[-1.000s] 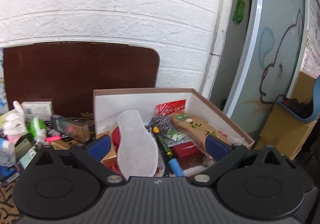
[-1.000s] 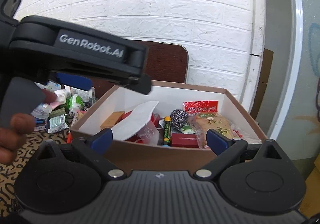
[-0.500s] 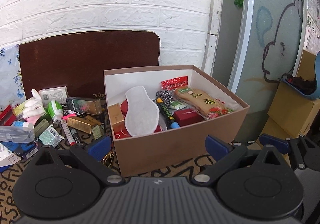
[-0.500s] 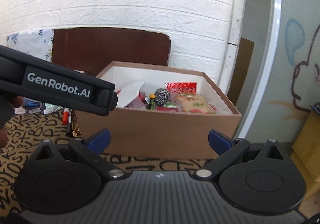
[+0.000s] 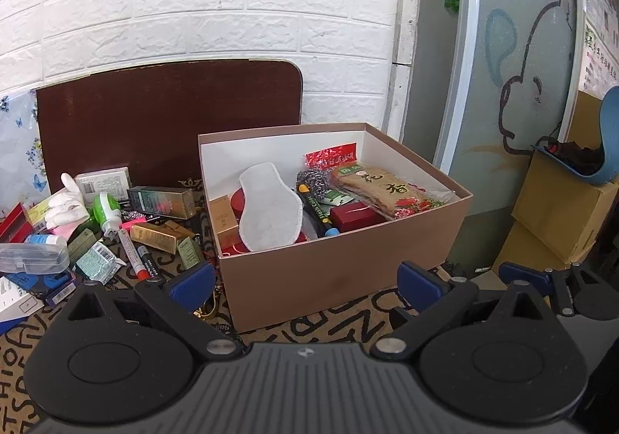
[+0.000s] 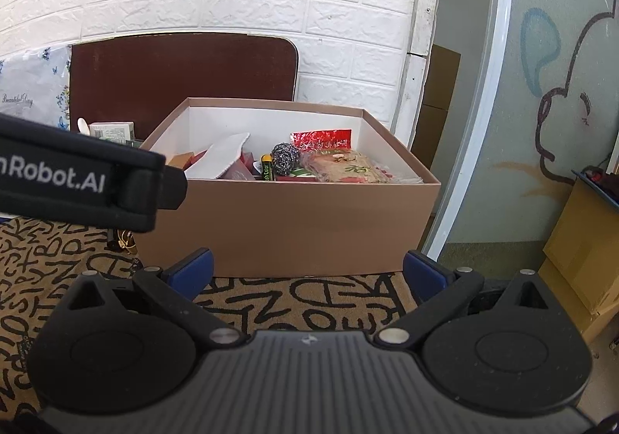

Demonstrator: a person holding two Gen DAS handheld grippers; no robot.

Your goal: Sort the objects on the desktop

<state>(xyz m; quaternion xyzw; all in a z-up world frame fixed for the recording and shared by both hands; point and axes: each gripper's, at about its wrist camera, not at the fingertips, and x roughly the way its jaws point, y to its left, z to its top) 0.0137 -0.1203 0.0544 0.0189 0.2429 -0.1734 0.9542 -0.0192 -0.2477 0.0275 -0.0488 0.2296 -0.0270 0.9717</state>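
Both your claws stand apart, gripping nothing: left claw [image 5: 305,281], right claw [image 6: 307,271]. Brown box [image 5: 348,267] sits on the patterned surface [image 6: 301,302] just ahead of both, white insole [image 5: 269,211] inside. Loose clutter, red marker [image 5: 133,254] included, lies front-left of your left claw.

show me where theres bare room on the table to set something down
Bare letter-patterned tablecloth lies in front of the brown cardboard box, between the box and both open grippers, left gripper, right gripper. Left of the box is crowded: small gold cartons, red-tipped marker, clear plastic case. The box itself is nearly full.
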